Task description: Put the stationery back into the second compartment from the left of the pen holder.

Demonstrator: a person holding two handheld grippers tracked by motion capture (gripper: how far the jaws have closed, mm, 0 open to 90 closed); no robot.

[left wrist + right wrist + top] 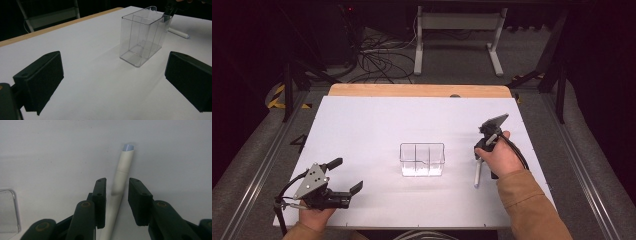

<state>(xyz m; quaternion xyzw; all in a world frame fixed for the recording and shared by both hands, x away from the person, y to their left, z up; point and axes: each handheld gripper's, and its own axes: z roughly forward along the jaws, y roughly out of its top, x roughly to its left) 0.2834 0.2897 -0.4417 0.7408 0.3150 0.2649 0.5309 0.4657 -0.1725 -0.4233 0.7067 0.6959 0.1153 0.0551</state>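
The right gripper (482, 150) is hanging over the right part of the white table (362, 130), pointing down at a white pen (477, 175) that is lying flat there, just right of a clear box (422, 159). In the right gripper view its jaws are standing narrowly apart on either side of the pen (117, 192); the left pad is sitting right against the barrel, while a thin gap is showing between the barrel and the right pad, so the pads are not yet pressing on it. The pen's far end, with a pale blue tip, is sticking out beyond the jaws, and a corner of the box (10, 210) is showing at the left edge.

The left gripper (343, 176) is resting at the near left corner of the table, its jaws spread wide and holding nothing. In the left gripper view the two pads are framing bare table, with the box (143, 37) standing upright farther off, well apart from them. The box is see-through with dividers inside. The pen (178, 33) is lying just behind it, beside the right gripper (171, 10).
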